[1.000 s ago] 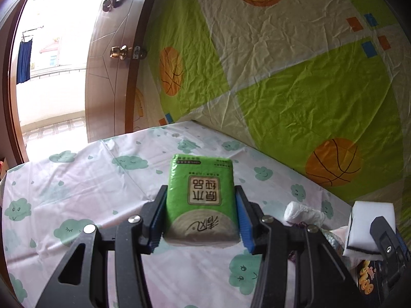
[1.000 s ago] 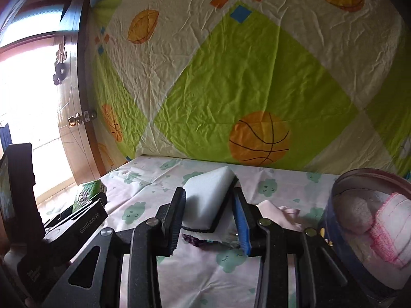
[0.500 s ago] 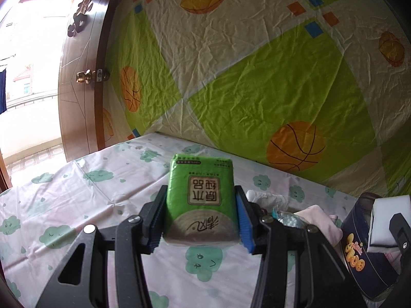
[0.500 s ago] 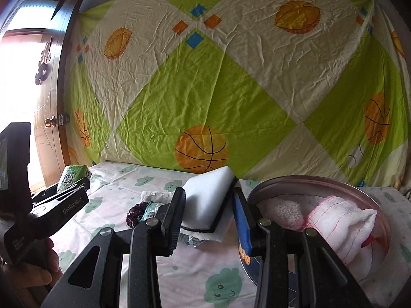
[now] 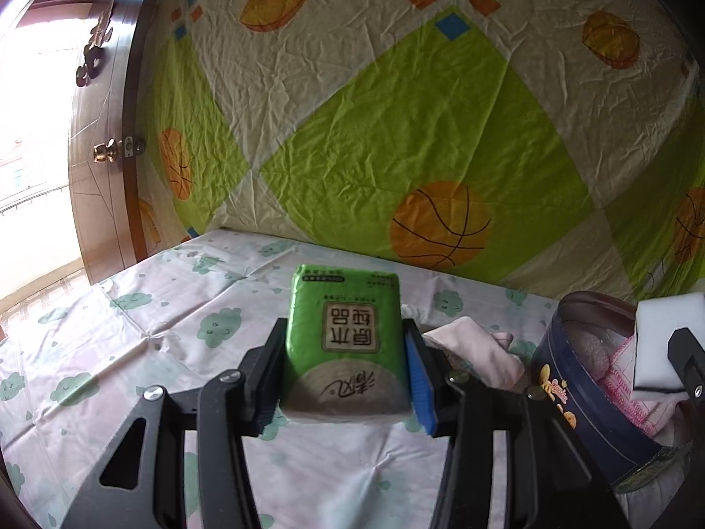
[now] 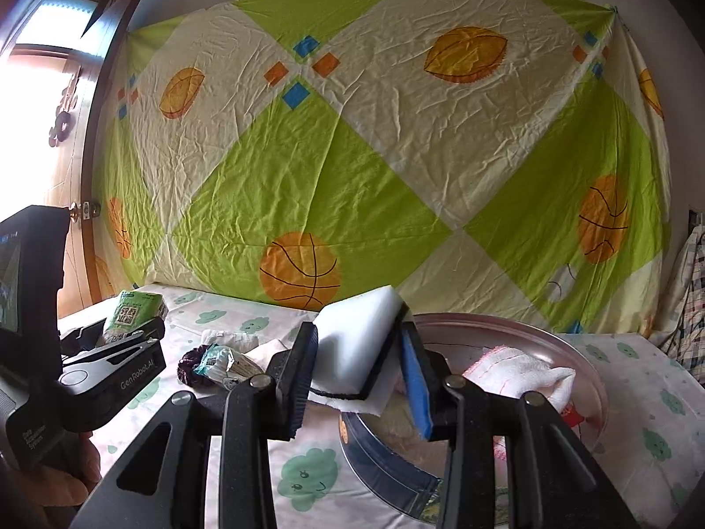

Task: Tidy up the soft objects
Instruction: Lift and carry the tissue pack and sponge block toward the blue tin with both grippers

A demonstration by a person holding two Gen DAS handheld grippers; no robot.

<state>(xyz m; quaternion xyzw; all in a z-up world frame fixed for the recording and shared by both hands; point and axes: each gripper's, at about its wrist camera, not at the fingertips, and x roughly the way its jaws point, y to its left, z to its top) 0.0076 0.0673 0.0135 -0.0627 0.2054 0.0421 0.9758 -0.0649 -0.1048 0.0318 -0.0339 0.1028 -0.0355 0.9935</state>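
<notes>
My left gripper (image 5: 346,379) is shut on a green tissue pack (image 5: 346,330), held above the cloud-print sheet (image 5: 132,352); the same tissue pack (image 6: 132,311) and left gripper (image 6: 119,335) show at the left of the right wrist view. My right gripper (image 6: 357,370) is shut on a white sponge with a dark underside (image 6: 352,344), held over the near rim of a round dark-blue tin (image 6: 383,463). The tin (image 5: 586,419) holds a white and pink towel (image 6: 520,370). The sponge (image 5: 665,344) shows above the tin at the right edge of the left wrist view.
A pink cloth (image 5: 471,348) lies left of the tin. A dark purple item (image 6: 191,363), a small teal packet (image 6: 216,357) and white rolled cloth (image 6: 229,337) lie between the grippers. A basketball-print sheet (image 6: 352,154) hangs behind; a wooden door (image 5: 110,154) stands left.
Both grippers have swung to the right, each keeping its load. The tin has come into the left wrist view, and the sponge now hangs over the tin's rim.
</notes>
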